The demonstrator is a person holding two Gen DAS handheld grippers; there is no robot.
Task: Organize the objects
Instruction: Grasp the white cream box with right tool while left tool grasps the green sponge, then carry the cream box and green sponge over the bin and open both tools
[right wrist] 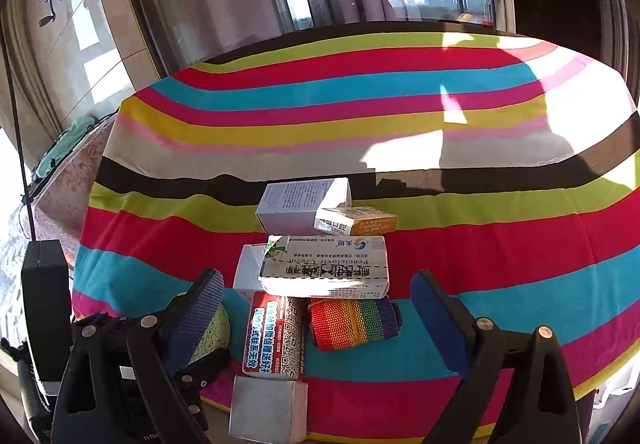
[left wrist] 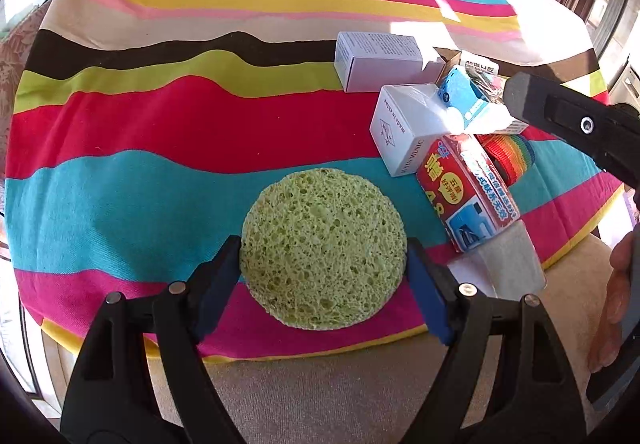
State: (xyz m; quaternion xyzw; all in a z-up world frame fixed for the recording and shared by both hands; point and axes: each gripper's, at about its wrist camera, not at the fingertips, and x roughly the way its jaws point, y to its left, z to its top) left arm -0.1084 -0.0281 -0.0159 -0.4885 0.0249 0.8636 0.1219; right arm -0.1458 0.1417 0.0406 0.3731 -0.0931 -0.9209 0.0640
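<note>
A round green sponge lies on the striped cloth near its front edge. My left gripper is shut on it, a blue pad pressed against each side. In the right wrist view the sponge shows at lower left behind my left finger. My right gripper stands open and holds nothing. Ahead of it lie a red box, a rainbow roll and a long white box. One finger of the right gripper reaches in above the pile of boxes.
Right of the sponge lie a white cube box, a white box, the red box and a silver box at the cloth's edge. An orange-white box sits further back. A hand shows at the right.
</note>
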